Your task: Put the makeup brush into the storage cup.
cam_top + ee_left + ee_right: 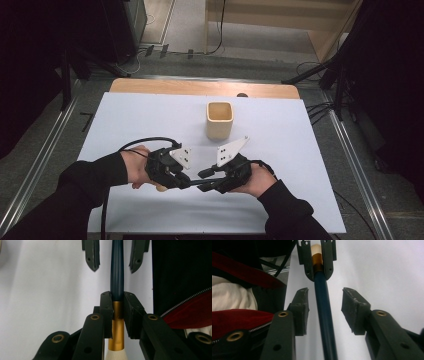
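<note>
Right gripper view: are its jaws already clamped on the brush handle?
No. The right gripper has its pads standing clear on either side of the dark blue brush handle, with white table showing in the gaps.

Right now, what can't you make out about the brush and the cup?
- Brush bristles: left gripper view, cut off by the bottom edge.
- Handle's far end: right gripper view, runs off the bottom.
- Cup contents: high view, hidden by its front wall.
- Brush in high view: covered by both grippers.

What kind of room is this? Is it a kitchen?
Probably not a kitchen: more likely a lab or workshop set up for recording. The table has a plain white cover, metal rails run along the floor beside it, and loose cables lie around.
</note>
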The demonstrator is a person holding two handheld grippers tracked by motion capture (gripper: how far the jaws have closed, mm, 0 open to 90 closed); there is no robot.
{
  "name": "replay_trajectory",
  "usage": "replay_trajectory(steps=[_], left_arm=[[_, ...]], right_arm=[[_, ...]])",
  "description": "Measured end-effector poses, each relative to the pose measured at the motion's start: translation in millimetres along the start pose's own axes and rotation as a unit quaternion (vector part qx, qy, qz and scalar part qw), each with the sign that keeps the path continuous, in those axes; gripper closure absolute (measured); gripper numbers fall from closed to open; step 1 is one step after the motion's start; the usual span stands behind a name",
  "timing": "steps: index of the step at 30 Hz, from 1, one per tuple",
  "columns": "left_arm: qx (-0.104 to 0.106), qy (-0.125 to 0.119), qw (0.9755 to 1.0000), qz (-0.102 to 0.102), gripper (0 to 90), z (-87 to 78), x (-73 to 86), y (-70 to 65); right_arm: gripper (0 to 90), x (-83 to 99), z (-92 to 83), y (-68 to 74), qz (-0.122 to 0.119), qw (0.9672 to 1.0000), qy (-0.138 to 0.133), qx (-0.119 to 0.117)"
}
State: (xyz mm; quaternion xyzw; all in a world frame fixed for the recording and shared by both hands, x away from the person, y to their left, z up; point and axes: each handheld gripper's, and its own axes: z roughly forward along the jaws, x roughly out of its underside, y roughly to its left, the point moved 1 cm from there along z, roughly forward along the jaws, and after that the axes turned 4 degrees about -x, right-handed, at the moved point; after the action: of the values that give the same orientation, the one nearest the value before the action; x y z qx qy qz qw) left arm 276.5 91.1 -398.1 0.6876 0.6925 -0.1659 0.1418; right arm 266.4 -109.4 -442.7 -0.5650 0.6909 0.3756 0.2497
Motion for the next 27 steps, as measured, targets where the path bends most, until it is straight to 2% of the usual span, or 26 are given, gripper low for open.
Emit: replay_trajectory(steps=[4, 13, 19, 27], left_arm=[[0.005, 0.0, 1.0, -0.001, 79.3, 1.5, -1.7, -0.6], [0.005, -0.005, 1.0, 0.002, 79.3, 2.4, -2.5, 0.4], [0.007, -0.007, 0.9999, 0.008, 79.2, 2.1, -1.4, 0.1], [0.008, -0.016, 0.9998, 0.005, 77.9, 2.8, -0.2, 0.2]], right_arm=[[68.8, 0.5, 2.2, 0.5, 0.004, 1.0, 0.003, -0.006], [76.7, 1.6, 3.6, 0.4, 0.0, 0.9999, 0.002, -0.013], [79.0, 2.5, 5.0, 1.6, -0.007, 0.9999, 0.0, -0.014], [79.4, 3.4, 4.6, 1.5, -0.004, 0.9999, 0.003, -0.015]])
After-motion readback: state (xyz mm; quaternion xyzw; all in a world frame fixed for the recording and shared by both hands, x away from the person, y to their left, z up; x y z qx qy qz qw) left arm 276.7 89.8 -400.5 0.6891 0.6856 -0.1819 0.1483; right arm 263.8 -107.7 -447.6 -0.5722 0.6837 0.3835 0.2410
